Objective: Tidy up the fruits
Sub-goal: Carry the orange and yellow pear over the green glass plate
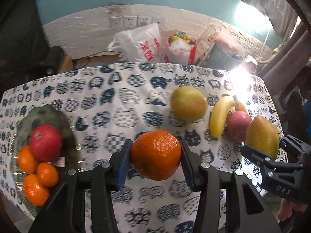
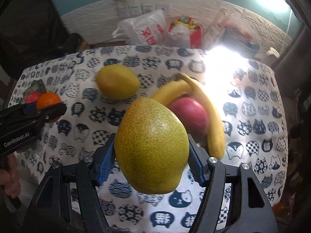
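Fingers (image 1: pixel 187 162) tight around orange (image 1: pixel 155 154)

"DAS" stands in pale letters on the black body of the right gripper (image 1: pixel 261 153), seen at the near right of the left wrist view. "GenRobot.AI" stands in white on the black body of the left gripper (image 2: pixel 45 109), at the near left of the right wrist view. The white plastic bag (image 1: pixel 140 42) beyond the far edge of the table carries large red Chinese characters, too blurred to read. The red-and-white bag (image 1: pixel 182 48) to its right bears red print that cannot be made out.
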`<state>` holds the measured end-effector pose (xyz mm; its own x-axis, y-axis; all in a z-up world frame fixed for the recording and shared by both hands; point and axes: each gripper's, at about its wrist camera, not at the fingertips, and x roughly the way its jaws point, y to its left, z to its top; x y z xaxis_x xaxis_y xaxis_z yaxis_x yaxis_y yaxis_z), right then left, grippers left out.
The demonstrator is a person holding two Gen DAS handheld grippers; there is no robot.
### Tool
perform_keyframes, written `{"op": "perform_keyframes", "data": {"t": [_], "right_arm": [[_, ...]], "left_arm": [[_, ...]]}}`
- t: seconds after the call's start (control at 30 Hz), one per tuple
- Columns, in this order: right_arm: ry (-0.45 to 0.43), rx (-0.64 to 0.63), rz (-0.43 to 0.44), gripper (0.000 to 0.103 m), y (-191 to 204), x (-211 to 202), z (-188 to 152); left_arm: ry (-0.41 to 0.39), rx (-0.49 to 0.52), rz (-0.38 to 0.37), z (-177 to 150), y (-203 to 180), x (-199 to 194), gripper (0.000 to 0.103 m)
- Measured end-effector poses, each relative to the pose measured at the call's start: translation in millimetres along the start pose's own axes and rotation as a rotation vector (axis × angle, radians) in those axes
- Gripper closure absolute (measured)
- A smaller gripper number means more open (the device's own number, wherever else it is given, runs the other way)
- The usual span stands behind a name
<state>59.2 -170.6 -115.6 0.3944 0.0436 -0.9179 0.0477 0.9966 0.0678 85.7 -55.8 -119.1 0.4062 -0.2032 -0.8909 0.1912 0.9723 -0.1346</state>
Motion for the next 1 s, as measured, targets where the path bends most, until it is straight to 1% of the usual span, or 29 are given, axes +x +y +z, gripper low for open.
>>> {"op": "perform_keyframes", "data": {"t": [0.2,0.43,0.53,0.67,0.8,1.0], "right_arm": [[-0.006,-0.053,0.031,0.035,37.7,0.3,12.2],[-0.002,-0.119,0.071,0.035,88.4,5.8,24.1],[0.006,-0.14,0.091,0.035,109.9,9.9,29.3],[0.012,-0.17,0.116,0.035,139.3,15.9,35.8],[0.021,-0.211,0.141,0.035,171.6,24.5,40.6],[0.046,-0.253,0.164,0.035,208.1,39.0,44.1]], "left_arm": [[-0.018,-0.062,0.023,-8.8,40.2,-19.5,0.054],[-0.048,-0.142,0.064,-20.3,95.7,-39.9,0.054],[-0.049,-0.177,0.081,-25.7,118.1,-43.9,0.054],[-0.054,-0.241,0.084,-34.6,149.5,-48.1,0.054],[-0.06,-0.275,0.109,-42.2,174.3,-51.0,0.054],[-0.051,-0.317,0.126,-54.5,206.4,-49.6,0.054]]}}
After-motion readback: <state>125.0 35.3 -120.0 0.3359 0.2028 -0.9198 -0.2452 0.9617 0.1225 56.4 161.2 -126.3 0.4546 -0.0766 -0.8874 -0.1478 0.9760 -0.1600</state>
